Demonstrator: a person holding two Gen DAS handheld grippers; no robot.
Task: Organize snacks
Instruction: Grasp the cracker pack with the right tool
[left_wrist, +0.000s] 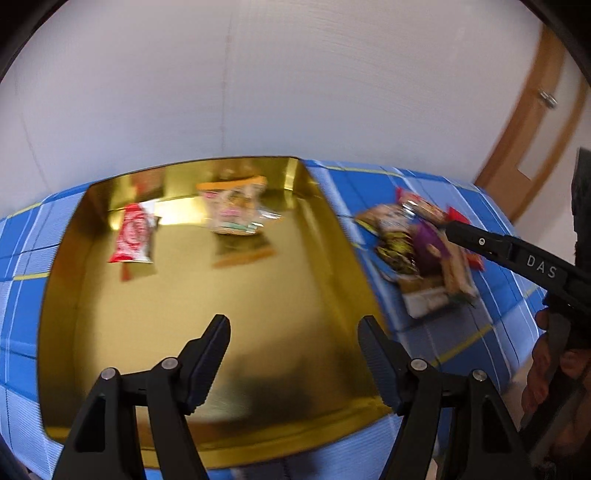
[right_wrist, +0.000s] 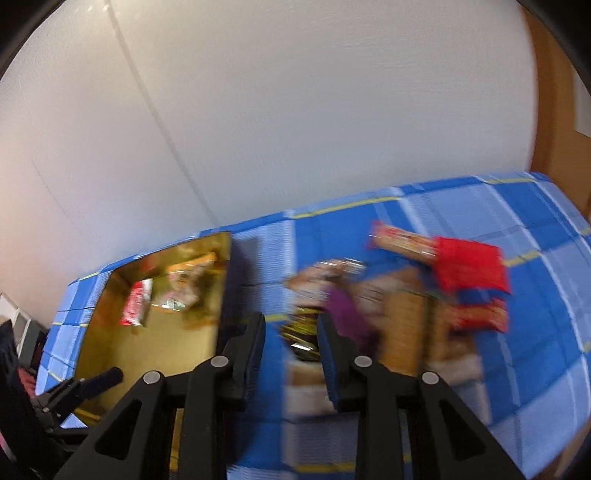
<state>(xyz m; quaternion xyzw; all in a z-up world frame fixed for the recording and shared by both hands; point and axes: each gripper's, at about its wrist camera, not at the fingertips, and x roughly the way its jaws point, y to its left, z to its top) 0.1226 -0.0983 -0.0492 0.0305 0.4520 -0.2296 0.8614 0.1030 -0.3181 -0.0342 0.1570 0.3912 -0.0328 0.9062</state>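
My left gripper (left_wrist: 293, 360) hangs apart and empty over the gold tin (left_wrist: 332, 236), where two packets already lie upper left. My right gripper (right_wrist: 291, 354), jaws narrowly apart, nothing between, approaches the snack pile (right_wrist: 399, 295), centre-right, apparently for another.

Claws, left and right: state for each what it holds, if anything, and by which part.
Nothing is held. The left claw stands open over the gold tray; the right claw, jaws apart, is empty above the snack pile.
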